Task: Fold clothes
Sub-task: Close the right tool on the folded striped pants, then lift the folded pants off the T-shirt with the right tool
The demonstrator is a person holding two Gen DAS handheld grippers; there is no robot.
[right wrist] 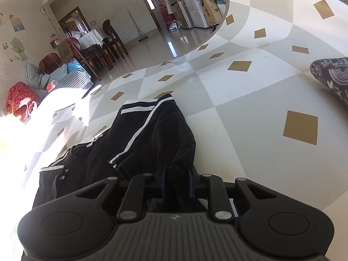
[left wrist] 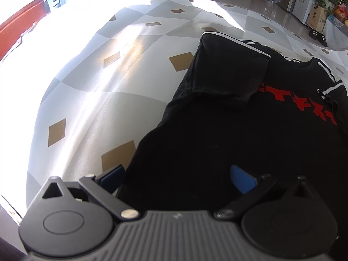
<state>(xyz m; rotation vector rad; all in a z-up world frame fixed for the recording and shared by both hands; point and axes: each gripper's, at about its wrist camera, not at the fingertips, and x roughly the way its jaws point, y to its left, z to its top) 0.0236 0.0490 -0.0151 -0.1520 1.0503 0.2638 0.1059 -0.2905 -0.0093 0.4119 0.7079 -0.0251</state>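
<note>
A black T-shirt (left wrist: 228,119) with red lettering and white-striped sleeves lies on a checked cloth surface (left wrist: 97,97). Its left sleeve is folded in over the body. My left gripper (left wrist: 178,178) is open, its blue pads straddling the shirt's lower left edge. In the right wrist view the shirt (right wrist: 141,143) is bunched, its striped sleeve raised. My right gripper (right wrist: 177,180) is shut on the shirt's fabric near the right sleeve, with cloth pinched between its pads.
The grey, white and tan checked surface (right wrist: 250,108) spreads wide to the right. A dark patterned cushion (right wrist: 332,76) lies at the far right. A red patterned item (right wrist: 20,100) sits at the left edge. Chairs and a dining table (right wrist: 91,41) stand beyond.
</note>
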